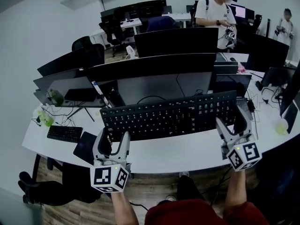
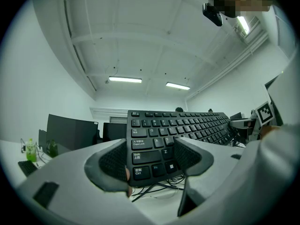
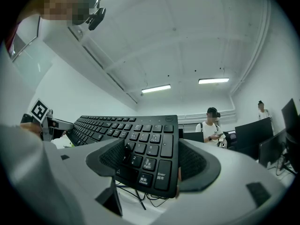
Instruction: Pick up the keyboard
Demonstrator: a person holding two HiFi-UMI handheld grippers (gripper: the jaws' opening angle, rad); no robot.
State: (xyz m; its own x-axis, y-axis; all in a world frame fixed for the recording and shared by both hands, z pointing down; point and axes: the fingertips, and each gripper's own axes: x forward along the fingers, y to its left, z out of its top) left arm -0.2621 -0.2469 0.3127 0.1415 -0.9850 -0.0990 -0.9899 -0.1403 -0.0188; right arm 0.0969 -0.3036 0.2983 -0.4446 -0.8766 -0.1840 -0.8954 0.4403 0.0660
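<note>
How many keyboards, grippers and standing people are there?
Keyboards: 2 (large keyboard, small keyboard)
Grippers: 2 (left gripper, right gripper, both gripping the large keyboard)
Standing people: 2 (person in white, person at far right)
Total: 6

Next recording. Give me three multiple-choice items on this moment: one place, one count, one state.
1. Which end of the keyboard does the left gripper grip? A) Ctrl/Shift end B) numpad end C) middle
2. How many grippers hold the keyboard? A) none B) one C) two
3. The right gripper is: A) open B) shut on the keyboard C) shut on a cable
Key: 1 A, Ctrl and Shift keys sit between its jaws; 2 C, each gripper view shows jaws clamping it; 3 B, the numpad end is clamped.
</note>
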